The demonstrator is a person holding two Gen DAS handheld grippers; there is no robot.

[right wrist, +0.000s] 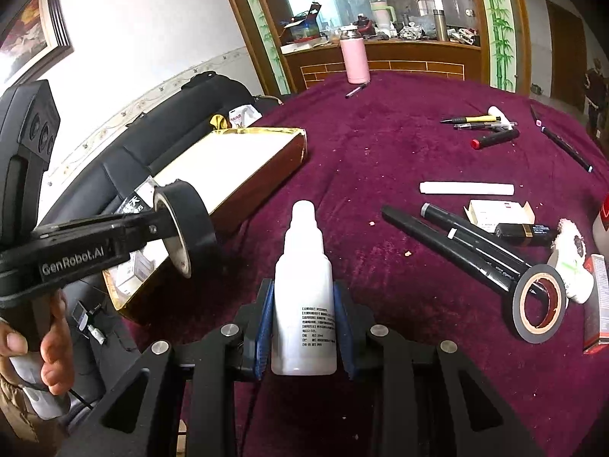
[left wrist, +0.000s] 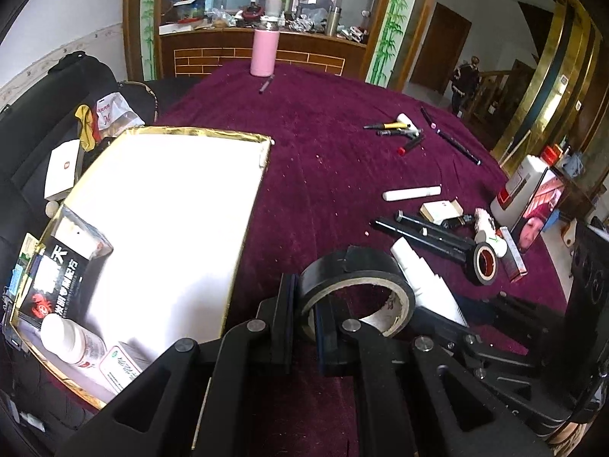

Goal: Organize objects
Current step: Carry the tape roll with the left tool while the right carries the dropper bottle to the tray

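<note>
From the left wrist, the left tool is clenched through the wall of a black tape roll, with the gold-rimmed box just left of it. From the right wrist, the right tool grasps an upright white bottle; the box lies far-left, nearer the left tool.

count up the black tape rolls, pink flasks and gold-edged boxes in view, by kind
black tape rolls: 2, one in the left gripper, one lying loose
pink flasks: 1
gold-edged boxes: 1
total: 4
</note>
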